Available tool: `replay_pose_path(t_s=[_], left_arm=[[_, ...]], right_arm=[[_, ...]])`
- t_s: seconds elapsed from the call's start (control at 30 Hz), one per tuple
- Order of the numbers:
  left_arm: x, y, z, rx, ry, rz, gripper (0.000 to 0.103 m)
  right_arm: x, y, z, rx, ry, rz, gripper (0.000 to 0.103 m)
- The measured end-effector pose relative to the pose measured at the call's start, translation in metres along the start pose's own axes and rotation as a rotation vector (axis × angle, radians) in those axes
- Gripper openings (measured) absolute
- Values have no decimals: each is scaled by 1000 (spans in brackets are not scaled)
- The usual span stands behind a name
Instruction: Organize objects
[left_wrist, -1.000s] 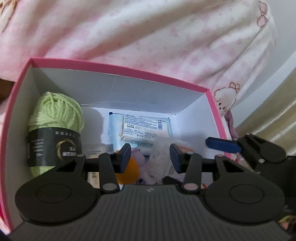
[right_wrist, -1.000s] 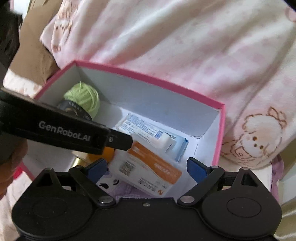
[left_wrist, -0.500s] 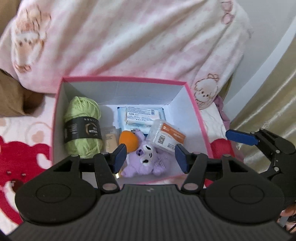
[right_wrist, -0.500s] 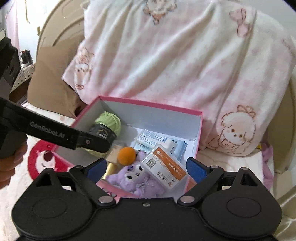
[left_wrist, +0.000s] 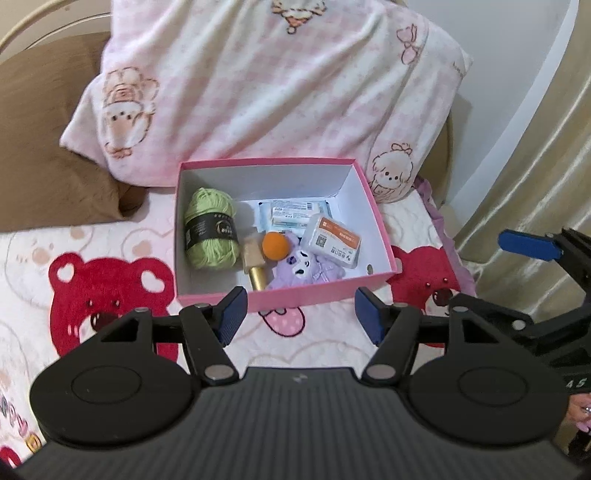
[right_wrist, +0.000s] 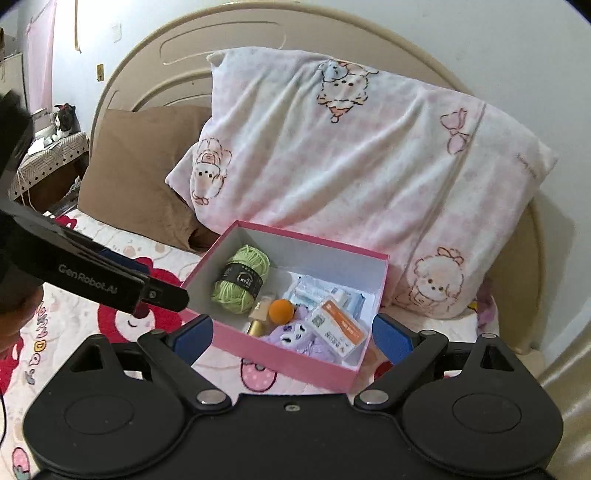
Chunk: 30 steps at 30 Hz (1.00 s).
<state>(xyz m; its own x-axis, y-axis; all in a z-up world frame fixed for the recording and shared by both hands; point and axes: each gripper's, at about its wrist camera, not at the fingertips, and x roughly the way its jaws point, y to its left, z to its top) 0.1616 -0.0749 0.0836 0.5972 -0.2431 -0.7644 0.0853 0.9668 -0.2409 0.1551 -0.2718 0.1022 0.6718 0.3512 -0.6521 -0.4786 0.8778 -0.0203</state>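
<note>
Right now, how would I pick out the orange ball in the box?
Find the pink box on the bed, before the pink pillow. Near its middle, the orange ball sits between the green yarn and the purple plush: the only round orange thing.

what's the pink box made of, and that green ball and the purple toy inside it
Pink box: looks like matte cardboard, with thin straight walls, white inside. Green ball: a yarn skein, its wound strands visible under a black paper band. Purple toy: soft plush, going by its fuzzy surface.
</note>
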Motion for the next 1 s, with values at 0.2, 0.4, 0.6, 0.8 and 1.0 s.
replay_pose_path(t_s=[0.2,0.4,0.6,0.8,1.0], left_arm=[[-10,4,-39,-16,8,41,65],[-10,10,-62,-36,29,38,67],[-3,18,-71,-103,9,101,84],[3,18,-72,-98,7,144,97],[7,16,-76,-62,10,154,100]], right_arm=[[-15,5,-23,82,61,-61,95],[-19,4,-48,150,83,-88,95],[-13,3,-60,205,79,-85,103],[-3,6,-63,219,85,-118,103],[4,1,-65,254,137,-124,103]])
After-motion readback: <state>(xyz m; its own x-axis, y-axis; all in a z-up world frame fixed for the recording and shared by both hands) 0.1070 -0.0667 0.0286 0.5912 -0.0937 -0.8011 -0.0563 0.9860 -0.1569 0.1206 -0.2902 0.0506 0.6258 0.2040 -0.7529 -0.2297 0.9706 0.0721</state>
